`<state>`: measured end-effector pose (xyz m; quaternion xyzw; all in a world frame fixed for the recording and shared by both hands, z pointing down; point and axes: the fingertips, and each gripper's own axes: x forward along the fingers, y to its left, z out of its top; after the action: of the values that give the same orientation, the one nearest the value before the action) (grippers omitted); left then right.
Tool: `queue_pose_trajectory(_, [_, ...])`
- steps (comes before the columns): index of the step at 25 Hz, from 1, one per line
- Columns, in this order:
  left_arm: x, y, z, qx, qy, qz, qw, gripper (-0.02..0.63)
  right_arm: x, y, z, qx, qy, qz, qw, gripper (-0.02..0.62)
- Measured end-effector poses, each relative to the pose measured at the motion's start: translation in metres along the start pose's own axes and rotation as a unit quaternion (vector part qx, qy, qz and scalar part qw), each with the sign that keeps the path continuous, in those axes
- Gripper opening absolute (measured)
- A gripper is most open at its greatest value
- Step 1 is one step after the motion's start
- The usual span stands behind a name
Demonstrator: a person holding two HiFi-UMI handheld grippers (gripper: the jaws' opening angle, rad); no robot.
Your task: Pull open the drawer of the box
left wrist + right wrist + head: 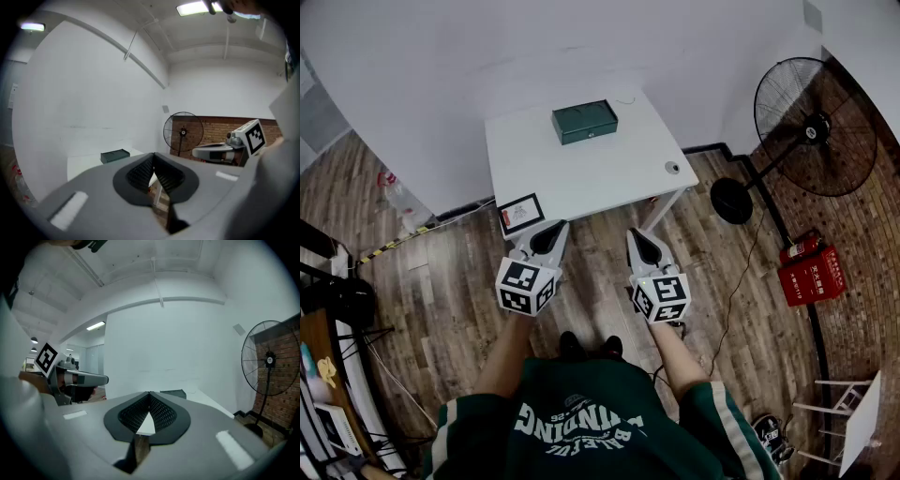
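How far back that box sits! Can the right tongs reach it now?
Probably not: the right tongs hang shut short of the table, and the green box sits at its far side. Nothing blocks the way, though.

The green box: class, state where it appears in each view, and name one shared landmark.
Head view: green box upper centre, on the white table.
Left gripper view: green box left of centre, beyond the jaws.
Right gripper view: green box near centre, past the jaw tips.
Shared landmark: the standing fan.

I see a white table (591, 173) carrying a green box (584, 122) at its far edge, a black-framed card (521, 213) near left, and a small round disc (672, 168) right.
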<state>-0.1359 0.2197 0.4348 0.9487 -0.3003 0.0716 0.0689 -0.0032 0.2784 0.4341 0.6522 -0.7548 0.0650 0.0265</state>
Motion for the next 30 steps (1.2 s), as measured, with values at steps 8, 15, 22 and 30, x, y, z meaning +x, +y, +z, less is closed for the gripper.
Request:
queue_pose_trajectory(8, [-0.008,0.028,-0.008,-0.001,0.004,-0.012,0.9999,0.054,0.016,0.016,-0.01,-0.002,-0.001,-0.024,1.0,0.002])
queue_pose_trajectory(15, [0.002,0.041,-0.012,-0.002,0.01,-0.026,0.9996,0.054,0.027,0.017,-0.016,-0.006,0.005,-0.038,0.999,0.002])
queue_pose_trajectory(22, [0.029,0.057,-0.008,0.0,0.012,-0.028,0.9995,0.052,0.052,0.01,-0.005,-0.026,-0.015,-0.031,0.999,0.002])
queue_pose_trajectory(30, [0.087,0.098,-0.006,-0.004,0.017,0.002,0.9998,0.054,0.126,-0.027,-0.009,-0.013,-0.009,-0.001,1.0,0.002])
